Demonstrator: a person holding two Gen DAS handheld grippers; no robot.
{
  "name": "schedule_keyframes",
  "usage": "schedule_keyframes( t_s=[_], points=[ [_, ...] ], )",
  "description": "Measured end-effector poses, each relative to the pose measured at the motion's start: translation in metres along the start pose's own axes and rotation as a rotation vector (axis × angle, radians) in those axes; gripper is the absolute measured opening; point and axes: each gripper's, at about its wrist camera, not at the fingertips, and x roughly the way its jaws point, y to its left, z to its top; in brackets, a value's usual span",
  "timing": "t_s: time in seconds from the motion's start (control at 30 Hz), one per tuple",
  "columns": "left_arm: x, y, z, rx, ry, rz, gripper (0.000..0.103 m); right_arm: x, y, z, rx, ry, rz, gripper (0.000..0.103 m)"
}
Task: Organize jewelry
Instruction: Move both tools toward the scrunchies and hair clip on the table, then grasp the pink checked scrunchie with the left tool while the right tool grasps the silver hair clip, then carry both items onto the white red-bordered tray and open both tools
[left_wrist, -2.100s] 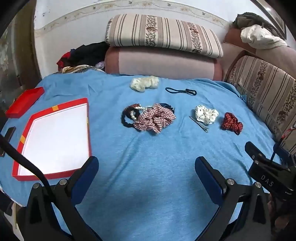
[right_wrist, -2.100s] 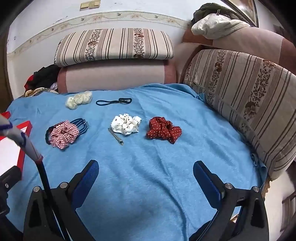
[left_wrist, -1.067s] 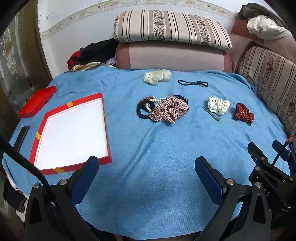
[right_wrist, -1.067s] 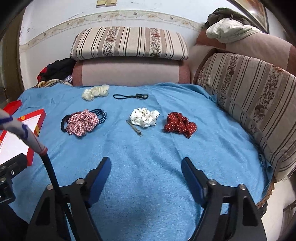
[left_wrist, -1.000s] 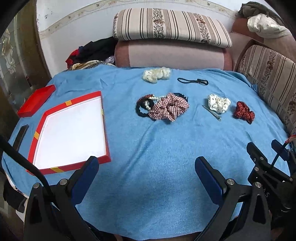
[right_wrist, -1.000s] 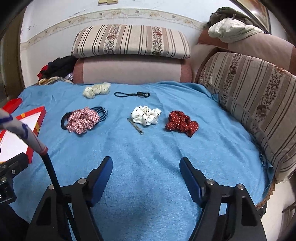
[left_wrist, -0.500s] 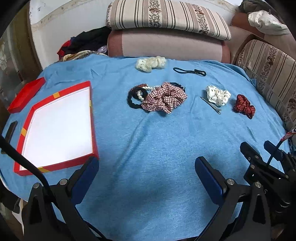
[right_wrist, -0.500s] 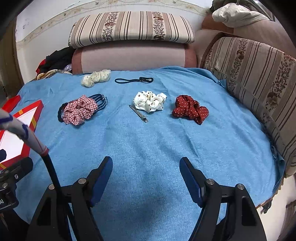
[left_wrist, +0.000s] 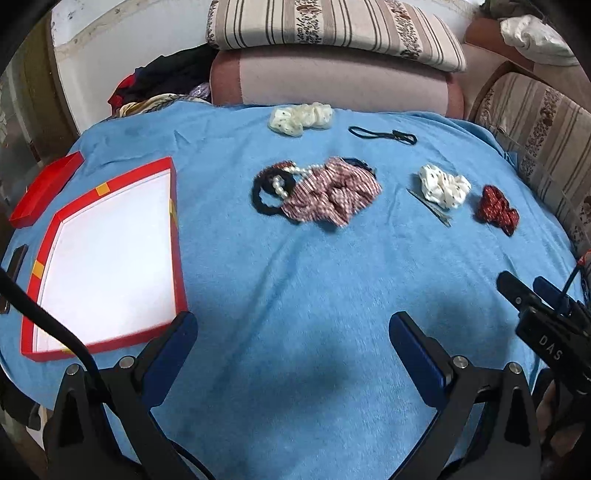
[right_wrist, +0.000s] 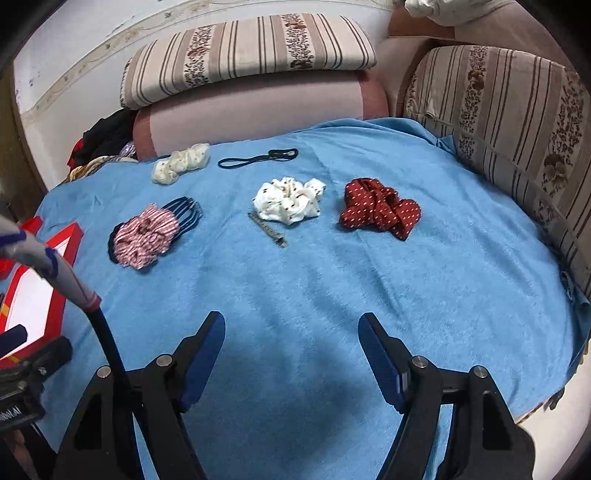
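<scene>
Both grippers, L (left_wrist: 291, 354) & R (right_wrist: 291, 354), jaws apart, empty | over bare blue cloth (right_wrist: 314, 295) | red tray (left_wrist: 177, 258) edge by L.

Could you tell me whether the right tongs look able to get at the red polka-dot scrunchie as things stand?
Probably yes: the right tongs are open and empty, and only bare blue cloth lies between them and the red scrunchie, which lies apart from the white scrunchie.

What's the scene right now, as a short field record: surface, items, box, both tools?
surface: blue cloth
items: plaid scrunchie, white dotted scrunchie, red dotted scrunchie, cream scrunchie, hair clip, black band
box: red tray, white inside, left of items
left tool: open, holding nothing
right tool: open, holding nothing
</scene>
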Motion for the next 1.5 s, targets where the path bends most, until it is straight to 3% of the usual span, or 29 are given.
schedule_keyframes(
  t_s=[0.2, 0.23, 0.3, 0.37, 0.57, 0.8, 0.93, 0.97, 1.03, 1.07, 1.1, 1.13, 1.17, 1.5],
  points=[
    [0.011, 0.021, 0.034, -0.014, -0.021, -0.046, 0.102, 0.02, -0.013, 0.021, -0.007, 0.024, 0.039, 0.079],
    [0.014, 0.024, 0.039, -0.014, -0.019, -0.057, 0.099, 0.024, -0.015, 0.025, -0.007, 0.027, 0.052, 0.079],
    [0.022, 0.026, 0.05, -0.001, -0.004, -0.086, 0.083, 0.031, -0.017, 0.029, -0.011, 0.04, 0.072, 0.078],
    [0.033, 0.022, 0.06, 0.026, 0.021, -0.132, 0.077, 0.04, -0.019, 0.033, -0.007, 0.05, 0.107, 0.074],
    [0.072, 0.0, 0.089, 0.071, 0.052, -0.231, 0.077, 0.073, -0.013, 0.049, -0.039, 0.078, 0.173, 0.06],
    [0.115, -0.011, 0.118, 0.076, 0.111, -0.304, 0.077, 0.127, -0.004, 0.066, -0.028, 0.16, 0.241, 0.059],
    [0.127, -0.02, 0.119, 0.096, 0.134, -0.327, 0.077, 0.139, 0.008, 0.07, -0.055, 0.156, 0.24, 0.058],
    [0.13, -0.023, 0.117, 0.104, 0.141, -0.331, 0.074, 0.141, 0.014, 0.071, -0.075, 0.154, 0.232, 0.056],
    [0.134, -0.03, 0.111, 0.122, 0.163, -0.315, 0.046, 0.144, 0.021, 0.072, -0.103, 0.154, 0.203, 0.046],
    [0.136, -0.031, 0.109, 0.13, 0.182, -0.299, 0.019, 0.144, 0.023, 0.071, -0.115, 0.152, 0.184, 0.038],
    [0.137, -0.032, 0.106, 0.129, 0.2, -0.295, 0.011, 0.145, 0.023, 0.07, -0.124, 0.154, 0.179, 0.032],
    [0.135, -0.032, 0.103, 0.118, 0.203, -0.303, 0.011, 0.144, 0.023, 0.069, -0.126, 0.157, 0.184, 0.017],
    [0.132, -0.032, 0.101, 0.114, 0.196, -0.303, 0.009, 0.141, 0.022, 0.067, -0.116, 0.164, 0.199, 0.012],
    [0.038, 0.005, 0.081, 0.044, 0.074, -0.342, 0.008, 0.08, 0.03, 0.049, -0.087, 0.155, 0.361, 0.011]
  ],
)
